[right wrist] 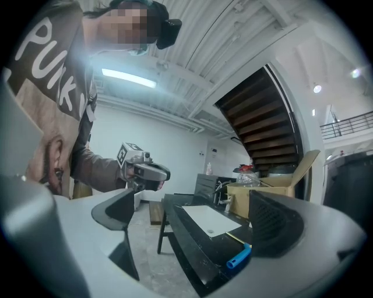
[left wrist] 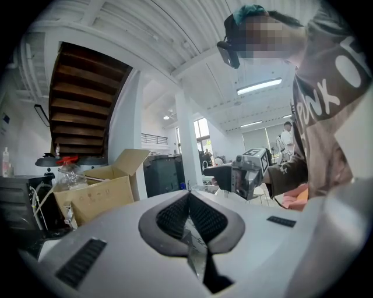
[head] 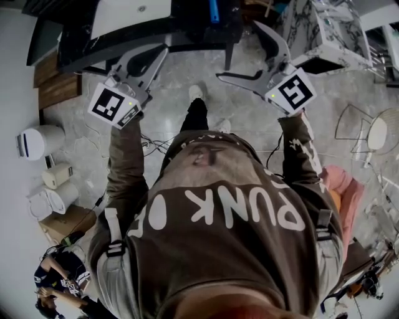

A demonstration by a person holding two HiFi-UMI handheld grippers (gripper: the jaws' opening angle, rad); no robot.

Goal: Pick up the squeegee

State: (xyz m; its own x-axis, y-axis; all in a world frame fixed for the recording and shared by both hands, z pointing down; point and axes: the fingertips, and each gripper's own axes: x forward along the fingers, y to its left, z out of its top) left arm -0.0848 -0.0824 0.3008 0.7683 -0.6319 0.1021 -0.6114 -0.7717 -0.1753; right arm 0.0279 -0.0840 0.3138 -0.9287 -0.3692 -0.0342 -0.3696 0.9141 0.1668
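The squeegee point(right wrist: 239, 256) shows its blue handle lying at the near corner of a black counter point(right wrist: 187, 247), next to a white sink basin point(right wrist: 207, 222). In the head view the blue handle point(head: 214, 11) pokes out at the counter's point(head: 149, 38) edge, ahead of both grippers. My right gripper point(right wrist: 192, 215) is open, jaws wide apart, empty, a short way from the handle. It is held up on the right of the head view point(head: 238, 51). My left gripper point(left wrist: 188, 195) is shut with its ribbed pads together and nothing between them, raised at the left point(head: 161, 55).
A cardboard box point(right wrist: 269, 188) stands on the counter behind the sink, under a dark staircase point(right wrist: 274, 125). A marble block point(head: 324, 31) is at the far right, a wire chair point(head: 368, 134) to the right, white toilets point(head: 38, 141) to the left. My feet point(head: 196, 93) are on the grey floor.
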